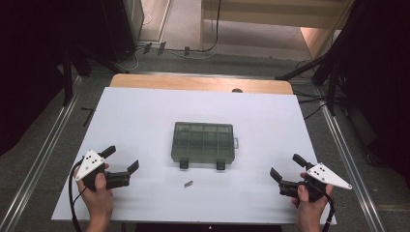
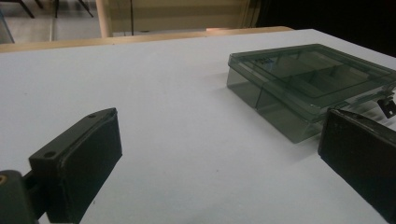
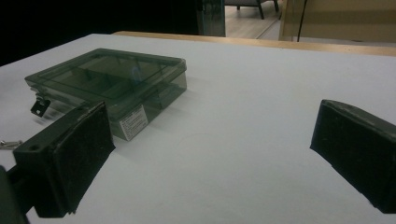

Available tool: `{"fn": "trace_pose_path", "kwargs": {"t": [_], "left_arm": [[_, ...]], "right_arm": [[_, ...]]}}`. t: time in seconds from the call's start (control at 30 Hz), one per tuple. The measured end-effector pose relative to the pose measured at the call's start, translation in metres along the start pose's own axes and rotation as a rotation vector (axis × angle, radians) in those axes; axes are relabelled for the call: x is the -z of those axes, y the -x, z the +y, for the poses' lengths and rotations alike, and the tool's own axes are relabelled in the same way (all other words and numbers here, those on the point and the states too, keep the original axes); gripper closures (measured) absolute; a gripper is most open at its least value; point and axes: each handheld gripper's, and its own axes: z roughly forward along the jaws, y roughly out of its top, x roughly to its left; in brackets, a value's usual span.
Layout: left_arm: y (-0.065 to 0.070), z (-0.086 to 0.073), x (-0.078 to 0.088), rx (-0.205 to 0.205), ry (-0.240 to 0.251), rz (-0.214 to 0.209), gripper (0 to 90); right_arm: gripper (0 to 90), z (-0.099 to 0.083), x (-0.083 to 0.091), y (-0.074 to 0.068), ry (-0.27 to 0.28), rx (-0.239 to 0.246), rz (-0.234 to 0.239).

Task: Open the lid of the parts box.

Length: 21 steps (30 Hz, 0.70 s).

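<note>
Compartment box shut at table centre, both claws spread wide and empty.

Compartment box (image 1: 203,142) lies flat on white table (image 1: 145,111); a small metal piece (image 1: 188,183) sits just off its near edge at 6 o'clock. Left gripper (image 1: 122,159) rests well apart at the box's 8 o'clock, right gripper (image 1: 287,168) at 4 o'clock, neither touching it.

White rectangular table sheet (image 1: 145,125) over light wooden tabletop (image 1: 193,83), wood strip bare along far edge. Grey floor (image 1: 43,140) around, metal rails (image 1: 338,140) either side. Black stand legs (image 1: 309,70) far right, cables (image 1: 193,52) on floor beyond table.
</note>
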Motion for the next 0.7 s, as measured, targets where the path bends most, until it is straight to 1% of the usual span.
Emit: {"fn": "trace_pose_path", "kwargs": {"t": [0.07, 0.13, 0.17, 0.2, 0.23, 0.27, 0.3, 0.4, 0.43, 0.47, 0.5, 0.53, 0.57, 0.6, 0.63, 0.67, 0.7], "left_arm": [[0.002, 0.001, -0.002, -0.001, -0.001, -0.002, 0.0], [0.003, 0.001, -0.003, -0.004, -0.006, -0.006, 0.0], [0.004, 0.002, -0.007, 0.001, -0.016, -0.026, 0.0], [0.005, 0.002, -0.009, 0.002, -0.023, -0.033, 0.0], [0.007, 0.002, -0.011, 0.002, -0.025, -0.035, 0.0], [0.010, 0.002, -0.013, 0.002, -0.036, -0.035, 0.0], [0.011, 0.002, -0.014, 0.004, -0.036, -0.041, 0.0], [0.018, 0.003, -0.019, -0.001, -0.051, -0.069, 0.0], [0.018, 0.003, -0.019, -0.001, -0.051, -0.069, 0.0], [0.022, 0.004, -0.022, -0.012, -0.075, -0.101, 0.0], [0.025, 0.004, -0.024, -0.025, -0.087, -0.102, 0.0], [0.028, 0.005, -0.026, -0.036, -0.094, -0.103, 0.0], [0.030, 0.005, -0.027, -0.039, -0.096, -0.092, 0.5], [0.032, 0.005, -0.027, -0.031, -0.080, -0.083, 6.5], [0.032, 0.005, -0.027, -0.031, -0.080, -0.083, 14.9], [0.034, 0.005, -0.030, -0.019, -0.080, -0.092, 15.9], [0.034, 0.005, -0.032, -0.016, -0.091, -0.086, 16.1]], "right_arm": [[0.0, 0.000, 0.000, 0.000, 0.000, -0.009, 0.015], [0.0, 0.000, 0.000, 0.000, 0.004, -0.014, 0.018], [5.2, 0.002, 0.001, 0.000, 0.013, -0.023, 0.031], [9.9, 0.004, 0.002, -0.001, 0.015, -0.031, 0.028], [15.7, 0.005, 0.003, -0.001, 0.028, -0.037, 0.037], [16.2, 0.007, 0.004, -0.001, 0.040, -0.049, 0.056], [18.2, 0.009, 0.004, -0.003, 0.036, -0.056, 0.076], [24.2, 0.011, 0.002, -0.009, 0.029, -0.053, 0.089], [25.6, 0.012, 0.000, -0.011, 0.024, -0.042, 0.088], [28.3, 0.013, -0.002, -0.015, 0.014, -0.035, 0.088], [32.4, 0.014, -0.004, -0.018, 0.005, -0.033, 0.079], [36.8, 0.015, -0.007, -0.021, -0.001, -0.043, 0.061], [42.0, 0.016, -0.009, -0.024, -0.012, -0.061, 0.035], [45.3, 0.017, -0.011, -0.025, -0.013, -0.066, 0.030], [45.3, 0.017, -0.011, -0.025, -0.013, -0.066, 0.030], [52.2, 0.018, -0.013, -0.029, -0.008, -0.067, 0.036], [54.6, 0.018, -0.014, -0.029, -0.009, -0.066, 0.047]]}}
